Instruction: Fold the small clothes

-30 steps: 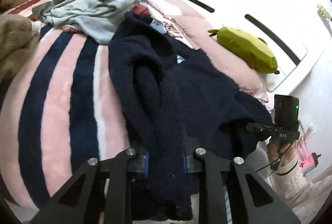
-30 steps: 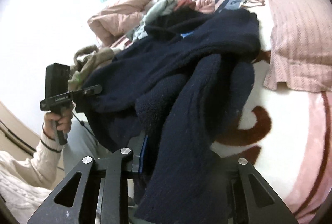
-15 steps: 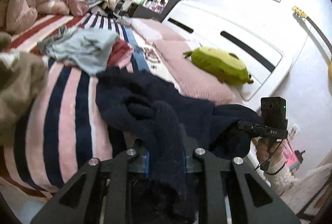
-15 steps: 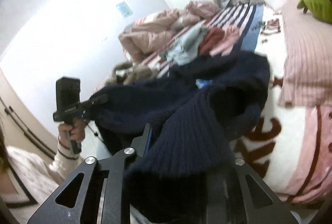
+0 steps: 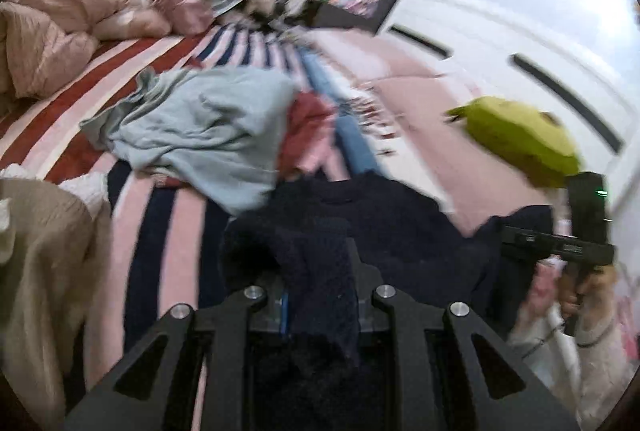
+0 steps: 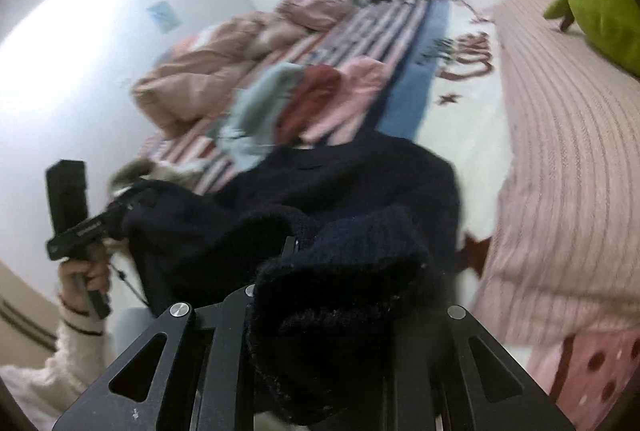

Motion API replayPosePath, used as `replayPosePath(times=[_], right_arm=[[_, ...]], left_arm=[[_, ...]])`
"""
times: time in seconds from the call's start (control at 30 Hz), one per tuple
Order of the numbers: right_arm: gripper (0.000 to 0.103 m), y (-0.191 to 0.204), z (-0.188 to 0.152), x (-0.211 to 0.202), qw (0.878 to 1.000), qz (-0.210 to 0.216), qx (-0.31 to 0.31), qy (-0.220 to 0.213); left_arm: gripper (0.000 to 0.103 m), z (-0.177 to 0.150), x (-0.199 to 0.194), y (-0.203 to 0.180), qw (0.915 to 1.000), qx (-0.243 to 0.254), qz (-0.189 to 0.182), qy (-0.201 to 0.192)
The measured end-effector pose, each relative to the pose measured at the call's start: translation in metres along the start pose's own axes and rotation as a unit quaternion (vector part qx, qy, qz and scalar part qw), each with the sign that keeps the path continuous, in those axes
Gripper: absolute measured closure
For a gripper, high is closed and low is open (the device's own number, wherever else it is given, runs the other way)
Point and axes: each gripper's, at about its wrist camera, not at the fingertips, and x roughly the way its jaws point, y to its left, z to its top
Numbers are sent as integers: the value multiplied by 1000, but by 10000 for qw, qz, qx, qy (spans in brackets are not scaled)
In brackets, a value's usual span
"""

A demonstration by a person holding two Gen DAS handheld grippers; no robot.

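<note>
A dark navy knitted sweater (image 5: 380, 223) hangs stretched between both grippers above the striped bed. My left gripper (image 5: 320, 295) is shut on a thick fold of it, which drapes over the fingers. In the right wrist view the right gripper (image 6: 320, 263) is shut on another bunched part of the sweater (image 6: 360, 183), and the fingertips are buried in the knit. Each view shows the other hand-held gripper pinching the far side of the garment: the right gripper (image 5: 504, 243) and the left gripper (image 6: 132, 207). Both views are motion-blurred.
A light blue garment (image 5: 200, 127) lies behind the sweater on the striped blanket (image 5: 168, 223), with red and pink clothes (image 5: 308, 127) next to it. A beige garment (image 5: 40, 251) is at the left. A green plush (image 5: 520, 139) rests on a pink ribbed cover (image 6: 568, 171) by the white headboard (image 5: 520, 43).
Both grippers have risen and drawn back with the sweater. It has come up off the blanket and bunched between them, uncovering the light blue and red clothes behind.
</note>
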Motion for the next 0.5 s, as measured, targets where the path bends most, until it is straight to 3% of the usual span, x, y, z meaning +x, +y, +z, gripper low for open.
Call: replayPosePath(times=[0.1, 0.2, 0.27, 0.33, 0.4, 0.43, 0.5], right_arm=[[90, -24, 9, 26, 9990, -368, 169, 194], [90, -47, 6, 44, 9976, -274, 537, 348], [86, -55, 3, 41, 9972, 8, 707, 256], [83, -58, 1, 36, 9963, 220, 798, 246], [62, -55, -3, 26, 9952, 470, 822, 235], [55, -52, -7, 18, 9947, 630, 775, 250], [31, -44, -14, 4, 9961, 615, 571, 270]], left_arm=[[82, 1, 45, 17, 9984, 87, 334, 453], [78, -9, 62, 30, 9981, -49, 252, 561], [70, -12, 54, 33, 9987, -123, 170, 470], [46, -13, 44, 36, 9984, -262, 140, 487], [26, -15, 30, 37, 9982, -354, 147, 453], [20, -20, 20, 36, 9984, -318, 147, 444], [19, -30, 3, 33, 9987, -219, 7, 452]])
